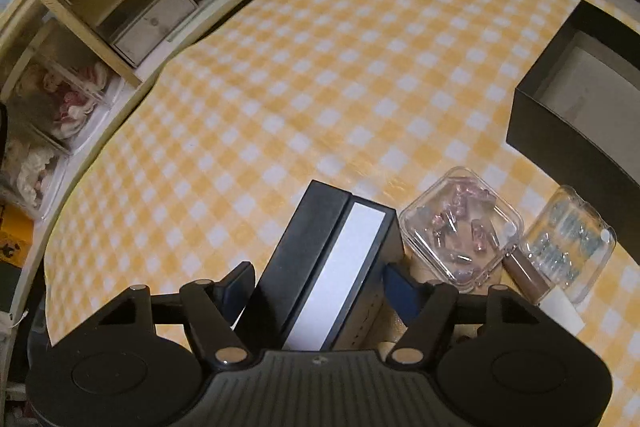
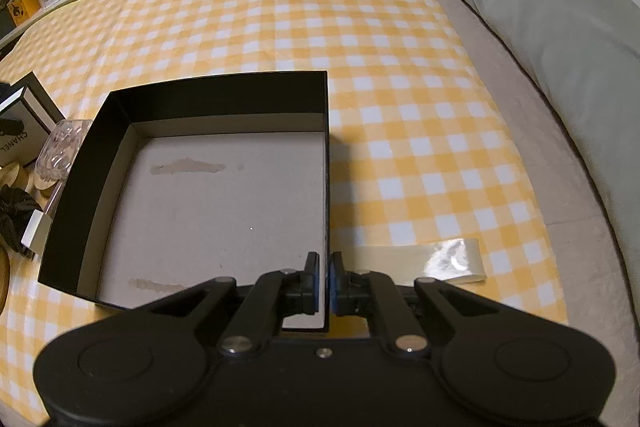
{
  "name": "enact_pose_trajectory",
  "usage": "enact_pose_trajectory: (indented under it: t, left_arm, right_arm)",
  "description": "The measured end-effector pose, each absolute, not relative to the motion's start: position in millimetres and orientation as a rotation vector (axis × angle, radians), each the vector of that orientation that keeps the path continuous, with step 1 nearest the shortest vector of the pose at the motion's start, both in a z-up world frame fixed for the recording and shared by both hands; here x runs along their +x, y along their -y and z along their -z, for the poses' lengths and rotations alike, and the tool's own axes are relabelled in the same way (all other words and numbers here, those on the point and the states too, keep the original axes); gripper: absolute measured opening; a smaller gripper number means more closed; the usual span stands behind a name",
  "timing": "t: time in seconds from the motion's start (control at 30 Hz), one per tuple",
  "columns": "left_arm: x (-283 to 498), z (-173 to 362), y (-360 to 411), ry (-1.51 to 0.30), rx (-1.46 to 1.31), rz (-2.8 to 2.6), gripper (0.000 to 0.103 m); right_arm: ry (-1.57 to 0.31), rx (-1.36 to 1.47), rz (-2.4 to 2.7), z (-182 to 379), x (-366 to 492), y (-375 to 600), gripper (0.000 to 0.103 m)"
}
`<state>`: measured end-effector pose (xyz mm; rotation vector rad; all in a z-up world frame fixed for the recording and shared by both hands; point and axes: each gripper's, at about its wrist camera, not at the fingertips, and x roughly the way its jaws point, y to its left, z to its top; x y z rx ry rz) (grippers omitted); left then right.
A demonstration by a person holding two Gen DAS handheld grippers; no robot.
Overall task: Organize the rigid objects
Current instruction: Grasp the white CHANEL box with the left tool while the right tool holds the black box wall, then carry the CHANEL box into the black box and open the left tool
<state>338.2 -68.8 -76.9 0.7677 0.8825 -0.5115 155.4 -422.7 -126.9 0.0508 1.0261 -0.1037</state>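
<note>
In the left wrist view my left gripper (image 1: pixel 318 277) is shut on a black box with a white stripe (image 1: pixel 324 259), held above the yellow checked cloth. Two clear plastic cases lie to its right: one with pink pieces (image 1: pixel 460 227), one with bluish pieces (image 1: pixel 568 239). A large open black box (image 2: pixel 200 187) with a grey bottom sits on the cloth; it also shows in the left wrist view (image 1: pixel 576 107). My right gripper (image 2: pixel 325 283) is shut on the black box's right wall near its front corner.
Wooden shelves with boxes and trinkets (image 1: pixel 120 27) run along the cloth's far edge. A grey pillow (image 2: pixel 560 27) lies right. A strip of tape (image 2: pixel 432 261) lies beside the right gripper. A white Chanel box (image 2: pixel 24 123), a clear case (image 2: pixel 60 147) and dark items sit left of the open box.
</note>
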Motion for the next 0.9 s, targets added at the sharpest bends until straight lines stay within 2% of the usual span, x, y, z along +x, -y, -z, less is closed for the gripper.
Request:
enact_pose_trajectory:
  t: [0.17, 0.5, 0.73, 0.9]
  left_arm:
    - [328, 62, 50, -0.825, 0.614, 0.379, 0.058]
    - [300, 0, 20, -0.764, 0.193, 0.277, 0.055]
    - [265, -28, 54, -0.751, 0.138, 0.389, 0.054]
    - [248, -33, 108, -0.687, 0.270, 0.553, 0.054]
  right_arm:
    - [-1.026, 0.050, 0.104, 126, 155, 422, 0.005]
    - [-1.029, 0.059, 0.105, 127, 156, 422, 0.003]
    - [-1.028, 0.060, 0.105, 127, 156, 422, 0.003]
    - [-1.028, 0.061, 0.103, 127, 155, 422, 0.003]
